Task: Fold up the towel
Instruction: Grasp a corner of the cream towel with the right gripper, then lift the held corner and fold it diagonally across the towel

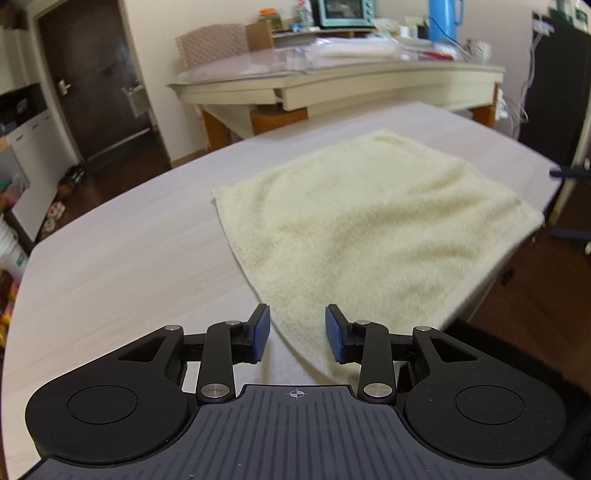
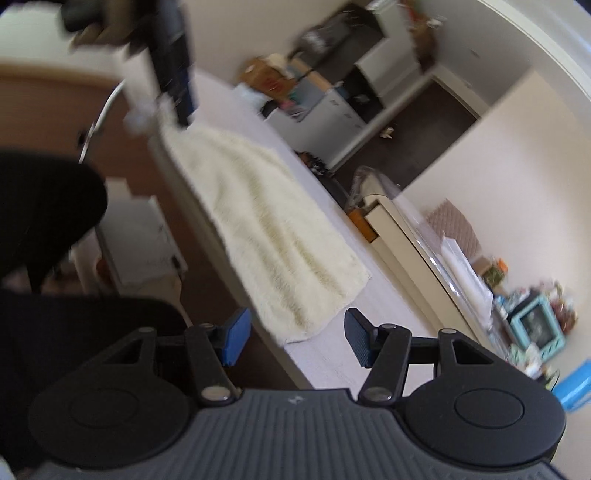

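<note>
A cream towel lies flat on the pale table, its right side reaching the table's edge. My left gripper is open, its jaws astride the towel's near corner, holding nothing. In the right wrist view the same towel stretches along the table edge. My right gripper is open just short of the towel's near corner, empty. The left gripper shows blurred at the towel's far end in that view.
A long beige counter with a blue jug and clutter stands behind the table. A dark door is at the left. Brown floor lies beyond the table's right edge. White cabinets stand far off.
</note>
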### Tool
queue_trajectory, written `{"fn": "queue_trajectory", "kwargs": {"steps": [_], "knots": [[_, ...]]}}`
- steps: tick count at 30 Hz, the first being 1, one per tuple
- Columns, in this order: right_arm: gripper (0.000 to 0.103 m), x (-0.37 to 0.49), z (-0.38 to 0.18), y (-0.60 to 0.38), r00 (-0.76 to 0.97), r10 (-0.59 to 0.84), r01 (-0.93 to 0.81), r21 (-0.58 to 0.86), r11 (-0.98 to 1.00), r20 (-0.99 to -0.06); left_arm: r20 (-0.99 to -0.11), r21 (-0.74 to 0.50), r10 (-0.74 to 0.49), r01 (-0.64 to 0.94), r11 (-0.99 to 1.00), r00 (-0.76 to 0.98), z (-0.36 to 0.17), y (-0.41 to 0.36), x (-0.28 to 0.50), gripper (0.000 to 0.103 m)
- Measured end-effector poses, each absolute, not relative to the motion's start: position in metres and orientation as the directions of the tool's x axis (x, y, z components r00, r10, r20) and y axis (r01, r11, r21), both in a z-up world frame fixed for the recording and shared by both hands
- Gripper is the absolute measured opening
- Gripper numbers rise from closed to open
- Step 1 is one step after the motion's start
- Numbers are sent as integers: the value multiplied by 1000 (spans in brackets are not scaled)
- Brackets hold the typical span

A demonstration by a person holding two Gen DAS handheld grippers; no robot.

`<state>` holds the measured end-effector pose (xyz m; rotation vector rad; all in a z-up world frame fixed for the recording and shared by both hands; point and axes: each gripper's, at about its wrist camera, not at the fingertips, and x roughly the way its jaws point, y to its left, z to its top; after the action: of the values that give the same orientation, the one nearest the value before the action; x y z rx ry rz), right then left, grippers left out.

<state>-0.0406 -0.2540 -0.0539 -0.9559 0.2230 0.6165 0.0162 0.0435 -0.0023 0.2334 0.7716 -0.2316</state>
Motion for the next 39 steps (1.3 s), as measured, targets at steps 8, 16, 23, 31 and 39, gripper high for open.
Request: {"fn": "queue_trajectory", "kwargs": {"steps": [8, 16, 23, 31, 39], "knots": [[36, -45, -79, -246, 793, 385, -581, -775, 249, -472, -718, 80, -114, 244, 967, 687, -6, 38, 22, 38], [8, -54, -81, -254, 776, 383, -600, -773, 207, -501, -724, 69, -73, 177, 982, 686, -14, 36, 18, 43], [7, -62, -63, -258, 787, 386, -582, -787, 206, -481, -717, 63, -25, 101, 993, 697, -15, 36, 0, 44], [7, -52, -41, -258, 791, 411, -548, -823, 147, -453, -734, 45, -30, 94, 995, 679, -12, 40, -19, 49], [7, -28, -20, -248, 771, 456, -478, -877, -47, -444, -733, 28, -27, 69, 997, 679, -13, 42, -18, 52]]}}
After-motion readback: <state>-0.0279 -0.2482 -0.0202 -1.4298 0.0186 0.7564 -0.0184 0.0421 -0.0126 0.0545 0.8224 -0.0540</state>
